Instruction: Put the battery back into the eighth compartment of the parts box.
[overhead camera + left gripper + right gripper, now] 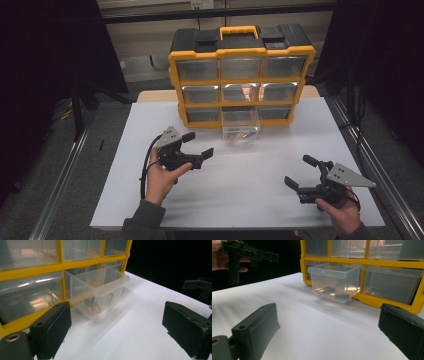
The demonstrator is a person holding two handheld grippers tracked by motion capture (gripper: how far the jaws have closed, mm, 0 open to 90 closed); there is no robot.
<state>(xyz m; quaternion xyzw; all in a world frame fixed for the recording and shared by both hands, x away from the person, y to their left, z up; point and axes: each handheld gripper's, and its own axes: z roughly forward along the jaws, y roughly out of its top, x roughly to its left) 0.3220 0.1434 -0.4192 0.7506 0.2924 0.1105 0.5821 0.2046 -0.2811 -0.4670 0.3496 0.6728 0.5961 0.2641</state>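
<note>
**Drawer pulled out, batteries inside, both grippers empty**

The clear drawer in the middle of the bottom row sticks out of the yellow organizer onto the white table, and a few batteries lie on its floor. That much looks done; pushing the drawer shut seems to be what remains. The left gripper hangs near the drawer's front corner, jaws wide apart with nothing between them. The right gripper rests well away toward the near edge, jaws likewise spread and empty. The batteries show through hazy plastic, so their exact count is hard to tell, perhaps three or four. The other drawers' contents are blurred by glare.
</note>
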